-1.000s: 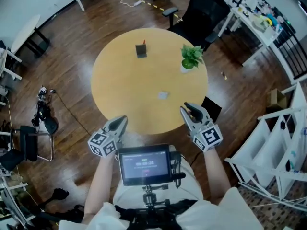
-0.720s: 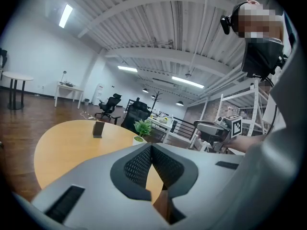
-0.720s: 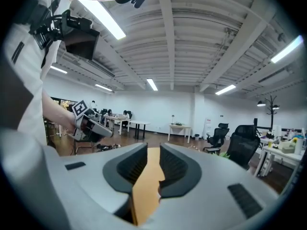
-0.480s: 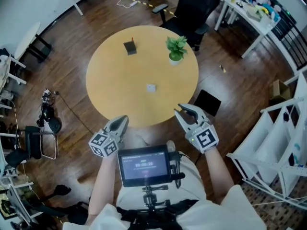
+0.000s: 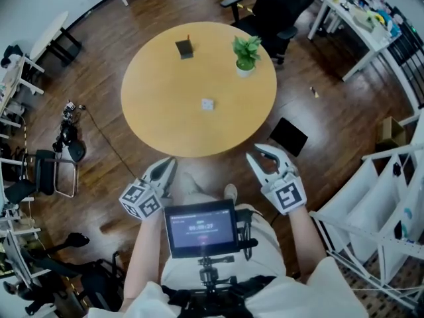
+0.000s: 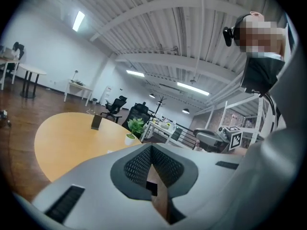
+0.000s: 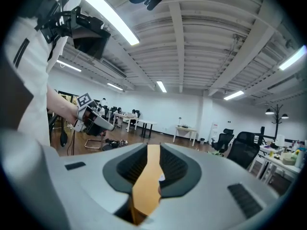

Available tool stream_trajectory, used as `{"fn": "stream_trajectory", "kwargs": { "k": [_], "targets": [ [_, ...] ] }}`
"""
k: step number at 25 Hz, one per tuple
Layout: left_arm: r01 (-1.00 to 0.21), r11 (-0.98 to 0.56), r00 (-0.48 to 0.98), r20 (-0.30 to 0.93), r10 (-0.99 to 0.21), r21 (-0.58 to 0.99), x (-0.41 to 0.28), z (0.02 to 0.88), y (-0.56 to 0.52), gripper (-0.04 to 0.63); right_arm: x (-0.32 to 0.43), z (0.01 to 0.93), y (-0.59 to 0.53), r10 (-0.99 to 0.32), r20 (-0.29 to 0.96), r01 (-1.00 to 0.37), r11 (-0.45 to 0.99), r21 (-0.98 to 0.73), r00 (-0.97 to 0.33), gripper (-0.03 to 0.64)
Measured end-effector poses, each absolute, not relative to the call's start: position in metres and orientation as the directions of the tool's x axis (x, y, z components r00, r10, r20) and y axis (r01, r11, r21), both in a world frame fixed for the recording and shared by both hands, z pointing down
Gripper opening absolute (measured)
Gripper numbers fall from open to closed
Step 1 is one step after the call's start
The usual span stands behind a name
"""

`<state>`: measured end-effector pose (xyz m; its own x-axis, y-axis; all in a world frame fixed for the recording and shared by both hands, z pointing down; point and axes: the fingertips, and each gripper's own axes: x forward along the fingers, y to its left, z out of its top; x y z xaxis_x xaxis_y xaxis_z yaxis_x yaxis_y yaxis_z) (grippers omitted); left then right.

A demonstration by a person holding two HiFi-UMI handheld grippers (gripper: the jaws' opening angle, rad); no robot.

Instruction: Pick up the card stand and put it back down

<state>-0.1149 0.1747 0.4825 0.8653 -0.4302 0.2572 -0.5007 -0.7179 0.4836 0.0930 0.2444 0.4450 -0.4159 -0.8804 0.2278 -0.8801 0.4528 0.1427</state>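
Head view: you've drifted back, so both grippers now sit short of the surface (image 5: 165, 111). Card stand (image 5: 185, 48) is untouched at the far side. Left gripper (image 5: 168, 164) fingers are clenched on nothing, right gripper (image 5: 261, 154) fingers slightly apart and empty. Pickup's not started.

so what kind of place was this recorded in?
Most likely an open-plan office or lab: a round wooden table in the middle, a black office chair behind it, and white desks cluttered with gear at the side.
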Motion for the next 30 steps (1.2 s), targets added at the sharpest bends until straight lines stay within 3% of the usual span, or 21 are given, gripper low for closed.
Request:
{"fn": "stream_trajectory", "kwargs": {
  "k": [10, 19, 30],
  "targets": [
    [-0.503, -0.701, 0.862, 0.239, -0.447, 0.505, -0.124, 0.49, 0.179, -0.005, 0.102, 0.457, 0.261, -0.89, 0.252, -0.891, 0.425, 0.16, -0.379, 0.087],
    [-0.508, -0.721, 0.861, 0.24, -0.449, 0.471, -0.16, 0.484, 0.147, -0.005, 0.102, 0.466, 0.242, -0.932, 0.216, -0.956, 0.291, -0.03, -0.29, 0.087],
    [-0.477, -0.759, 0.878, 0.277, -0.391, 0.442, -0.199, 0.492, 0.105, -0.005, 0.07, 0.489, 0.209, -0.949, 0.237, -0.973, 0.177, -0.146, -0.208, 0.087]
  ]
}}
